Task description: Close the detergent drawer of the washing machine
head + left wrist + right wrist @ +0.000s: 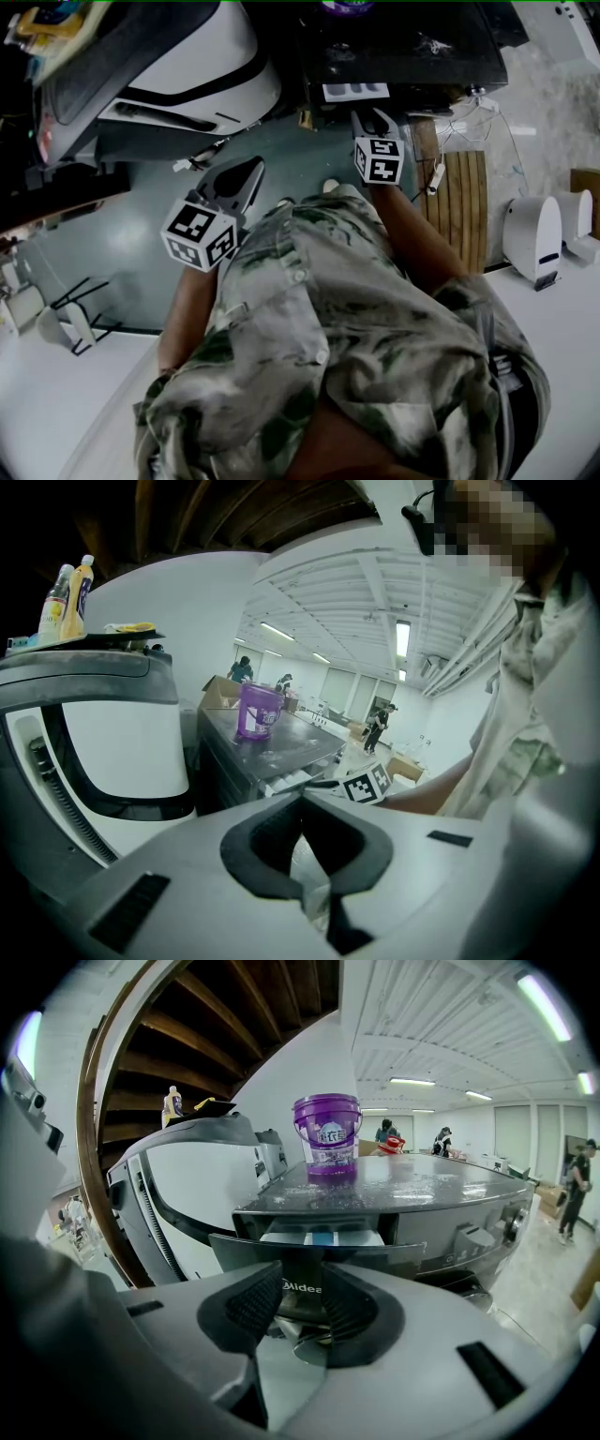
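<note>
The dark washing machine [412, 47] [441, 1206] has its detergent drawer [356, 91] [375, 1258] pulled out, with white and blue compartments showing inside. My right gripper [373, 114] [302, 1271] is open and right at the drawer's front panel. The maker's logo shows in the gap between its fingers, and the panel reaches wider than the jaws on both sides. My left gripper [255, 167] [303, 795] hangs off to the left in mid-air, shut with nothing in it. A purple tub [327, 1135] [258, 710] stands on the machine's top.
A white machine [178, 66] [187, 1194] with a big round door stands to the left, with bottles [70, 597] on top. A wooden slatted board [464, 206] and white devices [534, 234] lie to the right. People [380, 726] stand far off in the hall.
</note>
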`<control>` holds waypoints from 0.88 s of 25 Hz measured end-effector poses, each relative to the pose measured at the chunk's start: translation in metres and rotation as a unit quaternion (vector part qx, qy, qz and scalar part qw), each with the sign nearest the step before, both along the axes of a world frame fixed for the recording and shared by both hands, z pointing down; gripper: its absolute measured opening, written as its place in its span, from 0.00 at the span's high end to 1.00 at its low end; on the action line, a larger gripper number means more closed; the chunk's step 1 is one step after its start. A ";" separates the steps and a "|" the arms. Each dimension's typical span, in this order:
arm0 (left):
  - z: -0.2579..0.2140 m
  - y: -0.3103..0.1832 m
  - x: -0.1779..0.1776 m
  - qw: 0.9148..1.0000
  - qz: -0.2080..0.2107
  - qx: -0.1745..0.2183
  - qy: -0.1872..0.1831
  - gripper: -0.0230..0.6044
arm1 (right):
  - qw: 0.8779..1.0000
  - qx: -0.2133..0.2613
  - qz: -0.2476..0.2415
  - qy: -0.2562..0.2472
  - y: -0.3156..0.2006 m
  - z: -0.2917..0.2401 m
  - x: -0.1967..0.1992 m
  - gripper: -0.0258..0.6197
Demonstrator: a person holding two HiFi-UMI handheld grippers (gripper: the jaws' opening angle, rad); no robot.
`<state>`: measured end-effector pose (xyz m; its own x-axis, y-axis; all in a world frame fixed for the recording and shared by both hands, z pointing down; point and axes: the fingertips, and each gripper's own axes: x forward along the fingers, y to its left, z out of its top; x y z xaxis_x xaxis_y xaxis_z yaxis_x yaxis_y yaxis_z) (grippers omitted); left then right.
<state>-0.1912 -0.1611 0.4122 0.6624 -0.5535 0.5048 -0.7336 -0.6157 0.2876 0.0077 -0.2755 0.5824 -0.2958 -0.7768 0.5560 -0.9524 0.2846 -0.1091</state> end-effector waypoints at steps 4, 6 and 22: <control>0.001 -0.002 -0.001 1.000 -0.003 0.000 0.001 0.93 | 1.000 0.001 -0.001 0.000 -0.004 0.001 -0.001 0.73; 0.001 -0.003 -0.002 1.000 -0.004 -0.001 0.001 0.93 | 1.000 0.001 -0.002 0.000 -0.006 0.001 -0.002 0.73; 0.001 -0.010 -0.007 1.000 -0.012 -0.001 0.003 0.93 | 1.000 0.000 -0.007 0.002 -0.020 0.001 -0.004 0.73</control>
